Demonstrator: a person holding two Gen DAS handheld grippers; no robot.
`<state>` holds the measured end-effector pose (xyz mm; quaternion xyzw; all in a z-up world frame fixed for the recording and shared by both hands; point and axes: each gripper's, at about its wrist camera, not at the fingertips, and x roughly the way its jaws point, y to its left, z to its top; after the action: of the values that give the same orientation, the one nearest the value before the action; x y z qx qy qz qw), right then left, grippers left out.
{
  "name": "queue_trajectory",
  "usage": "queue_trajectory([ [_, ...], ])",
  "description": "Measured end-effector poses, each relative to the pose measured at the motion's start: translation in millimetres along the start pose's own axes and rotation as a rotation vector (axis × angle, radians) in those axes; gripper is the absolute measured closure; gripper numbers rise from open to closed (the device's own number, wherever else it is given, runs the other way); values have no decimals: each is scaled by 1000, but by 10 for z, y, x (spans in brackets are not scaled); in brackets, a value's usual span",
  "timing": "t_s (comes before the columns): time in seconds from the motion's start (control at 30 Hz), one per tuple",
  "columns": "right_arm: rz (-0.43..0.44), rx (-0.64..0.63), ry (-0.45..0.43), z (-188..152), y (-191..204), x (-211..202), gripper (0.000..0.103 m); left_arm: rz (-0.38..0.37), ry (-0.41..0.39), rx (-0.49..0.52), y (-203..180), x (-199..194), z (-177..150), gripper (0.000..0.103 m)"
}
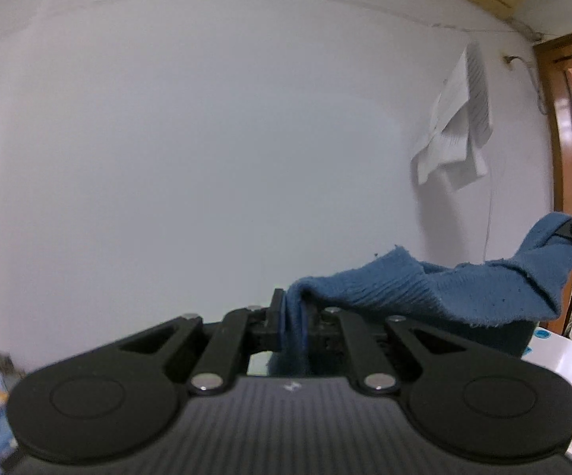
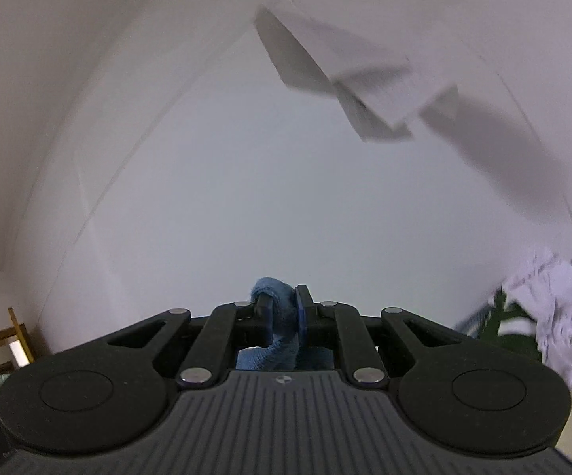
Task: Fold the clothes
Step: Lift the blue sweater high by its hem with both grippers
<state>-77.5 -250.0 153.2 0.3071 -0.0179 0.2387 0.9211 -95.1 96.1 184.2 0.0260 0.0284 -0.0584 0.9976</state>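
Left tongs (image 1: 292,316) pinched tight on one edge of the blue garment (image 1: 424,289) | right tongs (image 2: 284,316) clamped on the other | cloth hangs stretched between them, up against the white wall (image 1: 207,138) | likely aloft to straighten it for folding

No supporting surface clearly visible

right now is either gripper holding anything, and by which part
Both hold one blue cloth. The left gripper is shut on one bunched end of its top edge, the right gripper on the other end.
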Motion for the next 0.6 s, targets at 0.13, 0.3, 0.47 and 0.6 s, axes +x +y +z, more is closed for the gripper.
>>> queue_trajectory([
  [0.13, 2, -19, -74, 84, 205, -124, 91, -35, -43, 21, 46, -104, 313, 96],
  [0.3, -12, -60, -141, 212, 449, -230, 91, -49, -101, 68, 42, -274, 669, 95],
  [0.47, -8, -81, -178, 302, 648, -389, 91, -40, -128, 88, 33, -493, 953, 95],
  [0.6, -15, -108, -198, 317, 765, -482, 92, -18, -146, 124, -51, -687, 1045, 95],
])
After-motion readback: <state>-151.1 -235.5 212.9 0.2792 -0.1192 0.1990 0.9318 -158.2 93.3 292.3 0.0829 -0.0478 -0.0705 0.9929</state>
